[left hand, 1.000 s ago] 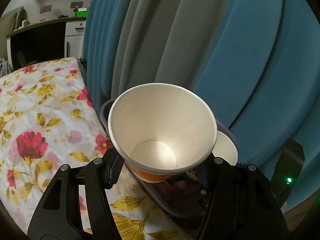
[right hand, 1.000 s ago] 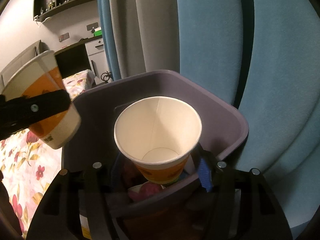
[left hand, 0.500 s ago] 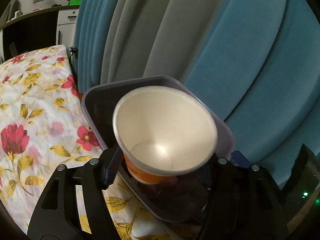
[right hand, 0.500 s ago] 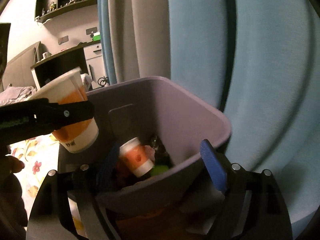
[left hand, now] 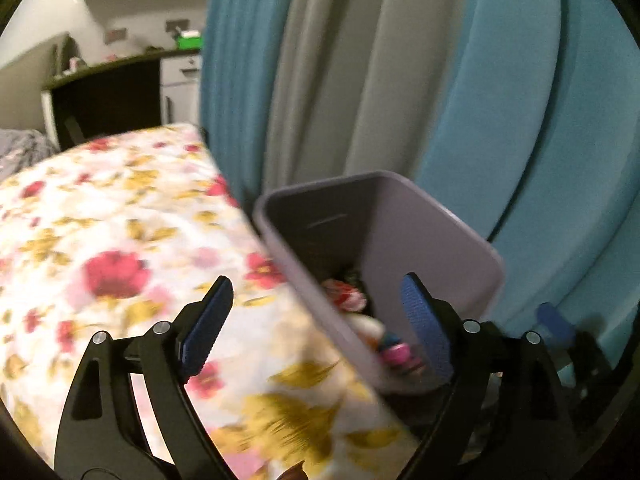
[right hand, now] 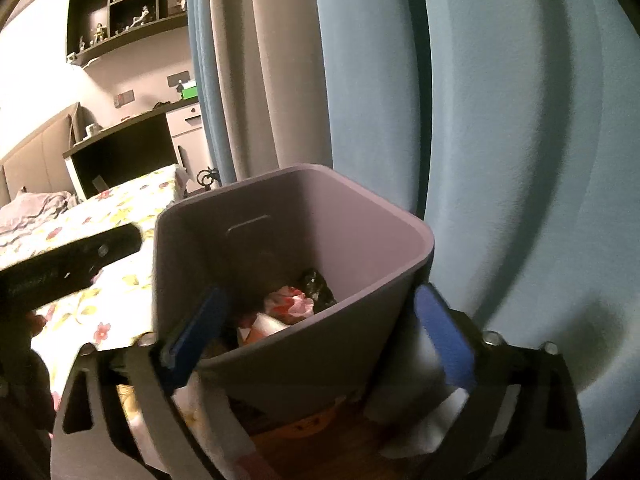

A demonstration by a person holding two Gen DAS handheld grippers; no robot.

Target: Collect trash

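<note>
Spanning the lower part of the left wrist view, the left gripper (left hand: 316, 320) has its two blue-padded fingers (left hand: 206, 326) spread wide with nothing between them. Just past the right finger stands a purple trash bin (left hand: 432, 232), set between a bed with a floral cover (left hand: 120, 248) and blue-and-grey curtains (left hand: 400, 80). Crumpled trash (left hand: 346, 296), red, white and pink, lies in the bin's bottom; the picture is blurred, so single items cannot be told apart. The right gripper's blue pad shows at the far right edge.

Right wrist view: the right gripper (right hand: 320, 332) is likewise released, fingers (right hand: 444, 336) apart, straddling the near wall of the trash bin (right hand: 360, 224) with nothing grasped. Inside lies the trash (right hand: 290, 300): a red-and-white crumple, a dark wrapper, a white scrap. The left gripper (right hand: 72, 264) appears as a dark bar at left, over the floral cover (right hand: 104, 208). A dark wall shelf (right hand: 124, 8) with small figures hangs behind.
</note>
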